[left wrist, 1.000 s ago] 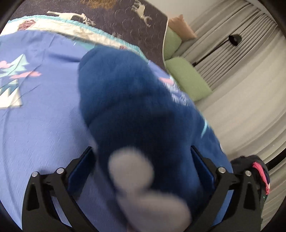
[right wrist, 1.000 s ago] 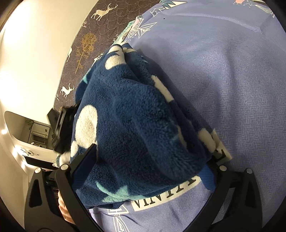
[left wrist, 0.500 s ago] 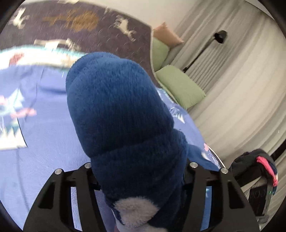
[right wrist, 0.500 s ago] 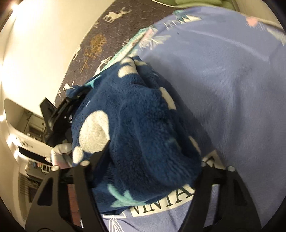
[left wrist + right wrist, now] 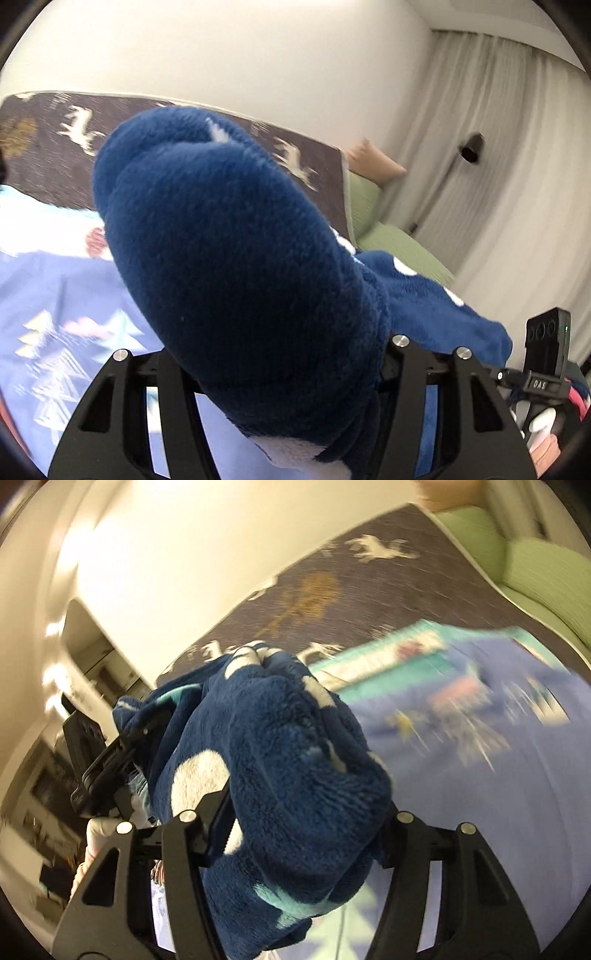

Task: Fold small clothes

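Left wrist view first: a thick navy fleece garment (image 5: 236, 266) fills the frame, bunched into a fat roll that rises straight ahead of the left gripper (image 5: 284, 363) and droops off to its right. It looks plush and light, all loft and no stiffness, so expect it to sag and slump wherever it isn't supported. Best hold is on an edge or hem, pinching few layers, rather than on a wad like this one.

The left gripper's jaws stand partway apart, clamped on the bulk of that roll, with fleece packed between them from side to side.

Over to the right wrist view, and it's the same garment (image 5: 280, 775), white and teal patches showing. The right gripper (image 5: 306, 834) has a thick bundle wedged between its jaws, which are closing on it at this moment; the fabric spills forward and below them.

Off to its left, the left gripper (image 5: 110, 760) appears, fleece stretched across to it. Below and beyond both lies the blue patterned bedspread (image 5: 480, 794), with the garment held up clear of it as far as I can judge.
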Available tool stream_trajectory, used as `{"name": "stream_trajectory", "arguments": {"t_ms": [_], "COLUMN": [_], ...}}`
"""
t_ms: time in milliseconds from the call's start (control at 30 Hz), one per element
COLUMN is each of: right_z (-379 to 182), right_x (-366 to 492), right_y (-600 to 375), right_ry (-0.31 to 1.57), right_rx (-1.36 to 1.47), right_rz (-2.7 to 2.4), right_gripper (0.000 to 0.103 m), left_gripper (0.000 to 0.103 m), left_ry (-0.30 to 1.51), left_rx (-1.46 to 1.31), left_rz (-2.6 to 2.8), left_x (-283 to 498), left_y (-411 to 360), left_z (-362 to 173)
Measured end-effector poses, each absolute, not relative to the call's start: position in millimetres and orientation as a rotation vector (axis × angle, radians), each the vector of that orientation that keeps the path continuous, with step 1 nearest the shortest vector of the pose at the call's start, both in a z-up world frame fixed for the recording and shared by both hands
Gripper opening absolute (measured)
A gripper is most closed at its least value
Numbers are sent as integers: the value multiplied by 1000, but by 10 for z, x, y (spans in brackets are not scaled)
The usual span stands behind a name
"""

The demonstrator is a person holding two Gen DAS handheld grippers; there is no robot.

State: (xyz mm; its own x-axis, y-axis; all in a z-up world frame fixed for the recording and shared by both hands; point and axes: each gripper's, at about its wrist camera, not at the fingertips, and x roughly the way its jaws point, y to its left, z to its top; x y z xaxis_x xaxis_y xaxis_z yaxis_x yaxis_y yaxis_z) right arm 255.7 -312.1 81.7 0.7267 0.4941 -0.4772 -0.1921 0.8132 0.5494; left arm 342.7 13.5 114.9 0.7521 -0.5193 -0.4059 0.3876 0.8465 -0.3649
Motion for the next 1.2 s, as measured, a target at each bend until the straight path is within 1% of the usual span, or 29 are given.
{"name": "stream_trajectory", "arguments": {"t_ms": [133, 333, 367, 400, 433, 467, 500, 533, 567, 600, 633, 667, 733, 833, 933, 1000, 1033, 1067, 1100, 1133, 1167, 1200], "right_z": [923, 778, 724, 611, 485, 312, 85, -220, -465, -751, -904, -1047, -1118, -950, -647, -438, -293, -167, -39, 68, 165, 285], "right_x": [3203, 4059, 4202, 4360, 4438, 4517, 4610, 4679, 4708, 4698, 4655, 4618, 4521, 4264, 3755, 3338, 3012, 2727, 2397, 2184, 1958, 1621], "right_y": [-2819, -2262, -2169, -2071, -2031, -1982, -1921, -1865, -1813, -1750, -1738, -1755, -1889, -2038, -2022, -2026, -2021, -2009, -2000, -2002, -1996, -2006], "right_ry": [662, 673, 671, 677, 701, 744, 811, 899, 967, 1028, 1045, 1066, 1058, 999, 891, 804, 745, 696, 645, 603, 555, 483], "right_rx": [449, 387, 371, 352, 340, 331, 321, 294, 253, 181, 143, 140, 225, 286, 197, 141, 111, 93, 72, 58, 47, 49], "right_rz": [446, 471, 473, 455, 409, 358, 302, 247, 212, 178, 154, 144, 154, 168, 208, 242, 251, 254, 248, 239, 221, 191], "right_gripper": [60, 60, 61, 64, 69, 71, 71, 71, 71, 70, 70, 70, 69, 69, 69, 69, 72, 80, 84, 95, 101, 101], "left_gripper": [60, 62, 70, 74, 78, 78, 78, 78, 77, 77, 77, 77, 77, 78, 78, 80, 86, 90, 92, 97, 102, 102], "left_ry": [513, 501, 491, 500, 526, 623, 690, 817, 878, 896, 903, 905, 882, 851, 749, 694, 661, 631, 607, 574, 530, 491], "left_rx": [-286, -324, -341, -346, -346, -345, -337, -300, -252, -214, -215, -277, -288, -153, -56, -50, -50, -46, -40, -29, -15, -8], "left_rz": [-400, -228, -183, -134, -99, -70, -60, -23, 4, 12, 8, -26, -43, -82, -140, -191, -226, -247, -260, -273, -275, -270], "left_x": [3699, 4191, 4257, 4292, 4304, 4401, 4448, 4511, 4527, 4492, 4457, 4440, 4398, 4188, 3736, 3396, 3124, 2876, 2710, 2499, 2232, 2039], "left_y": [476, 922, 1009, 1091, 1163, 1220, 1244, 1250, 1235, 1228, 1239, 1304, 1350, 1178, 1000, 955, 895, 838, 795, 735, 666, 611], "left_z": [1154, 872, 733, 553, 393, 56, -160, -516, -708, -849, -943, -932, -825, -647, -405, -375, -298, -230, -152, -83, 8, 73]}}
